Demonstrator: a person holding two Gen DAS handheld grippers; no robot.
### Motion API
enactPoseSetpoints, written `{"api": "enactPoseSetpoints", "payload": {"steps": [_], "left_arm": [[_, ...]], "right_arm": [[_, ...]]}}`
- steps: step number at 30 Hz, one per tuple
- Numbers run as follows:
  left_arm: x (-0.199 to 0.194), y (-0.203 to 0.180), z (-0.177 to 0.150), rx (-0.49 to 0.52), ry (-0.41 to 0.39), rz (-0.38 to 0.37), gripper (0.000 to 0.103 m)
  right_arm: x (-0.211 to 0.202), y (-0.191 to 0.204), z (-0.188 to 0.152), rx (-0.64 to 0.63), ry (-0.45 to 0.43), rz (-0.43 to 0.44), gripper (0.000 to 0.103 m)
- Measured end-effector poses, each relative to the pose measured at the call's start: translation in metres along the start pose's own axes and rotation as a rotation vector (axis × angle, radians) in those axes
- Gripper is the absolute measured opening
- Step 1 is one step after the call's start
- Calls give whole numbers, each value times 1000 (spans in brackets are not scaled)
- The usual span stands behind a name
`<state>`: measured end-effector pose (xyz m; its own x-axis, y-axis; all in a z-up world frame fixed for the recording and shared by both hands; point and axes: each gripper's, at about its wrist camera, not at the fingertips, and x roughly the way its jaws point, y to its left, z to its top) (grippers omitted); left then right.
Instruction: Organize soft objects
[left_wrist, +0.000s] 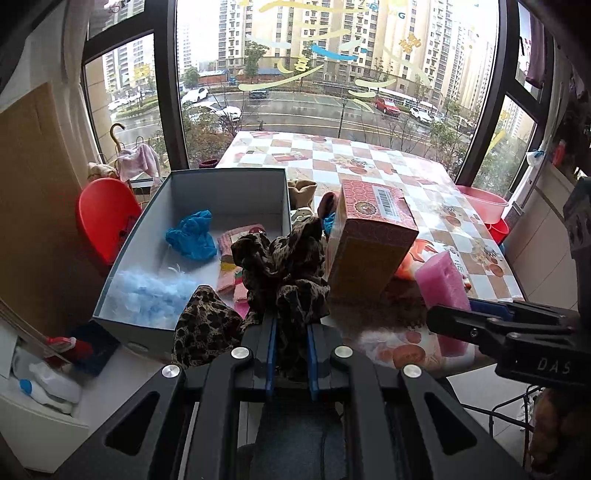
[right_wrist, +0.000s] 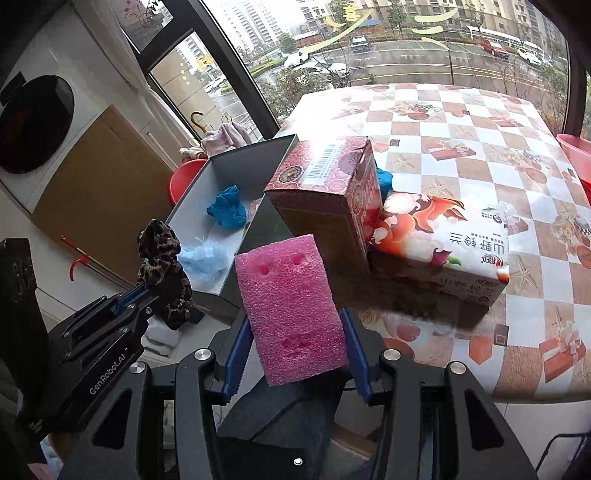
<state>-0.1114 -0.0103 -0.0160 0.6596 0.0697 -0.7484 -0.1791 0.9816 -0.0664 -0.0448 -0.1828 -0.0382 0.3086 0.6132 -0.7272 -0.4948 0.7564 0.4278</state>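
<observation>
Clamping leopard-print cloth (left_wrist: 284, 273), left gripper (left_wrist: 290, 332) raised; right gripper (right_wrist: 295, 343) pinching pink sponge (right_wrist: 291, 310).

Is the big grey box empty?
No. The grey box holds a blue cloth, fluffy light-blue stuff and a pink cloth.

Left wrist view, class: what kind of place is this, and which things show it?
Probably a flat's enclosed balcony, a few floors up: large windows overlook a street, a table wears a checked oilcloth, and plastic basins sit nearby.

Daylight floods through a big dark-framed window (left_wrist: 332, 66) behind a table (left_wrist: 369, 158) in checkered cloth.
</observation>
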Motion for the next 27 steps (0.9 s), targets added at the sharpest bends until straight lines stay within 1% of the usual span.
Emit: {"api": "enactPoseSetpoints", "payload": {"steps": [12, 20, 27], "left_arm": [[-7, 26, 16, -26, -53, 42, 14], [-15, 49, 35, -43, -114, 93, 14], [-18, 67, 47, -48, -145, 141, 15]], "right_arm": [[5, 36, 26, -78, -14, 28, 49], [15, 69, 47, -150, -25, 62, 49], [26, 93, 64, -202, -36, 88, 49]]}}
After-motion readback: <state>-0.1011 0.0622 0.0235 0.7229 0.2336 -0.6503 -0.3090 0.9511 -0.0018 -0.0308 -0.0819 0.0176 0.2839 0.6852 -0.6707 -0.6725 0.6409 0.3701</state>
